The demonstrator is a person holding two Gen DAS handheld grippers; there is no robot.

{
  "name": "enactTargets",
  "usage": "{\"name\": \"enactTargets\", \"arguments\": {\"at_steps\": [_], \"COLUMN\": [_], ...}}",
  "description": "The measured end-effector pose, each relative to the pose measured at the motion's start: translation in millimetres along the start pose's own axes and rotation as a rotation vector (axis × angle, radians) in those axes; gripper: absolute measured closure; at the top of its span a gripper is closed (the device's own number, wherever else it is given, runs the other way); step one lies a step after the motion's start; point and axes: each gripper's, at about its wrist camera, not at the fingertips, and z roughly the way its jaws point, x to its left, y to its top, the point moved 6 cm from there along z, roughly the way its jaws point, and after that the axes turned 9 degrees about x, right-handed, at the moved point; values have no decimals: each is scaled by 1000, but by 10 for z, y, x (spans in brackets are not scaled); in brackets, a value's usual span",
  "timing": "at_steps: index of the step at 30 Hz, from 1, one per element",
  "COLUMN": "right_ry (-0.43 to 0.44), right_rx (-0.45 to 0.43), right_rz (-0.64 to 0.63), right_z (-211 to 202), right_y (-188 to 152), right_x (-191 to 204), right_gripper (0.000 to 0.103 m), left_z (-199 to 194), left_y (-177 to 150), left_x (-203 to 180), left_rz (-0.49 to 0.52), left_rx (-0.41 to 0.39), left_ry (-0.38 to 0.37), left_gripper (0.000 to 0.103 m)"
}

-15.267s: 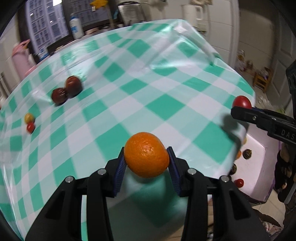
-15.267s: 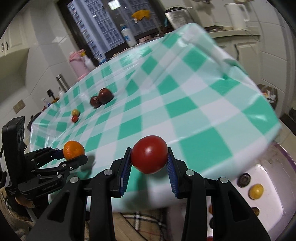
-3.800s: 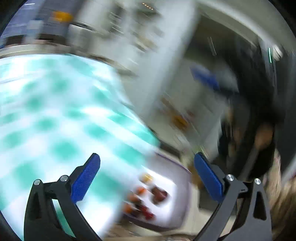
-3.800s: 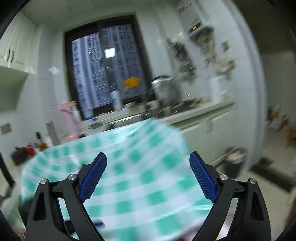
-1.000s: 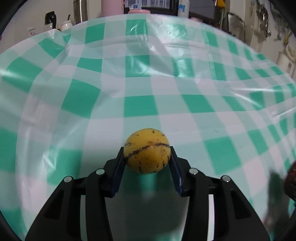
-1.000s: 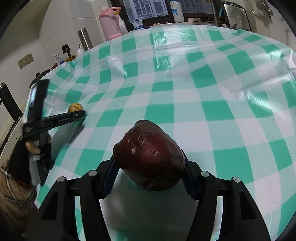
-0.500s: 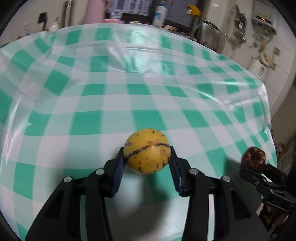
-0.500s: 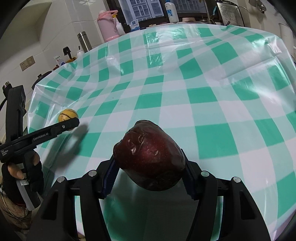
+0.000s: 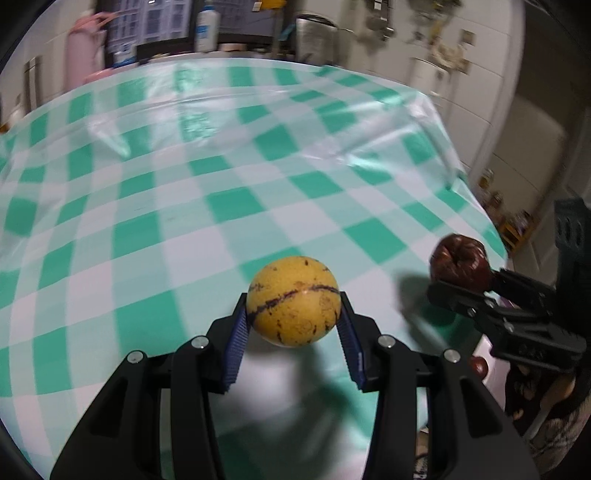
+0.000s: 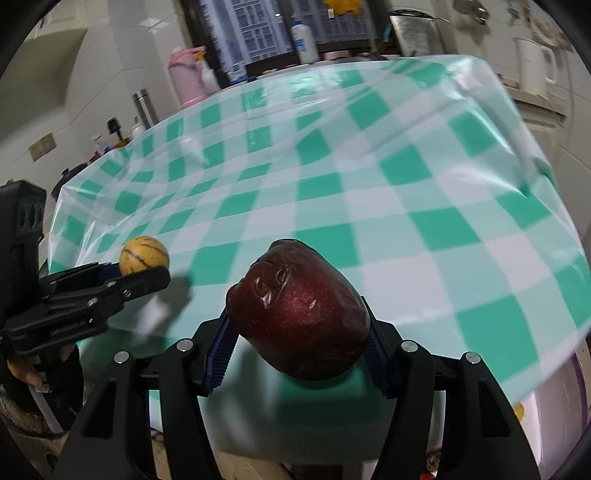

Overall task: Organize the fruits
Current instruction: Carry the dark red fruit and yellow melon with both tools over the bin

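Note:
My left gripper [image 9: 293, 325] is shut on a yellow round fruit with dark streaks [image 9: 293, 301], held above the near edge of the green-and-white checked table [image 9: 221, 177]. My right gripper [image 10: 297, 339] is shut on a wrinkled dark red apple [image 10: 299, 314], also above the table's near edge. The red apple shows at the right of the left wrist view [image 9: 460, 264]. The yellow fruit shows at the left of the right wrist view [image 10: 144, 255]. A white tray [image 10: 554, 406] lies below the table's right edge with a yellow fruit [image 10: 518, 410] in it.
A pink flask [image 10: 186, 79], a steel bottle [image 10: 142, 107], a white bottle [image 10: 304, 38] and a steel pot [image 10: 415, 31] stand on the counter behind the table. A white kettle [image 10: 533, 66] is at the far right. The tablecloth's plastic cover is creased.
Both grippers have swung to the right along the table's near edge with their fruits still held. The table's right edge and the tray have come into view.

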Motion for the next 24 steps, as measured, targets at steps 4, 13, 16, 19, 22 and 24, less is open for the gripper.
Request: {"name": "enactTargets", "arguments": {"at_steps": [4,13,16,19,22,24], "right_ry": [-17,-62,-76,-130,-183,-235], "right_rx": [-20,-87,-109,-107,-77,-26], "right_rz": [59,160,203,258,316,365], "right_z": [-127,-483,-624,-723,-740,-698], "right_y": [-97,-394,-521,-688,-846,-975], "right_x": [-285,-841,-1050,-1337,-1592,-1822], "right_gripper": [43,43,43,43,43,43], "left_z": [80,167,179,187,226,269], "left_y": [-21,-57,-69,-104,-192,-277], "left_x": [-308,-999,-1247,-1515,-1813,-2021], "left_rz": [70,237,301,374,465,536], "left_rx": [18,19,14,8,13,20], "left_ry": [-20,-79,-102,-130,-160,-177], "left_gripper": [57,57,57,57,57,57]}}
